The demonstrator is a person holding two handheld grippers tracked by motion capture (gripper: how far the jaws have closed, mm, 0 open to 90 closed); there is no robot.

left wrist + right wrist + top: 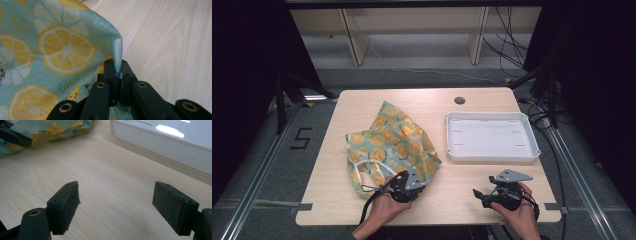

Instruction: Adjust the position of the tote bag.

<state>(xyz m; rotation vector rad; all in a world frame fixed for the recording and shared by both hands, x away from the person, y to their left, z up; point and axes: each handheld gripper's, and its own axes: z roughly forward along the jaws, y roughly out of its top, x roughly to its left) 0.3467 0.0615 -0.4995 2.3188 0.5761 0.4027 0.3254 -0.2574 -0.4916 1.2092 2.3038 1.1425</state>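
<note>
Nearest, along the table's near edge, both hands hold their tools. Left gripper [412, 181], near-left of centre: jaws pressed together on a fold of the lemon-print cloth bag [392, 145]. Left gripper view confirms it, a pale blue hem of the cloth bag [62, 52] pinched upright between the two black pads, fabric spreading to the left, bare wood to the right. Right gripper [478, 193], near-right: jaws spread wide, nothing between them, pointing left across the tabletop. Right gripper view: right gripper [116, 205] pads well apart over bare wood, no contact with anything.

Mid-table: the bag lies crumpled and partly flattened on the wooden table [362, 102], left of centre, its near corner at the left tool, pale handle loop at its near-left edge. Just beside it to the right, not touching, sits the white tray [527, 150], shallow, rectangular, with nothing in it.

Far edge: small round grommet [459, 100] in the tabletop. Beyond, grey floor with loose cables [512, 45].
</note>
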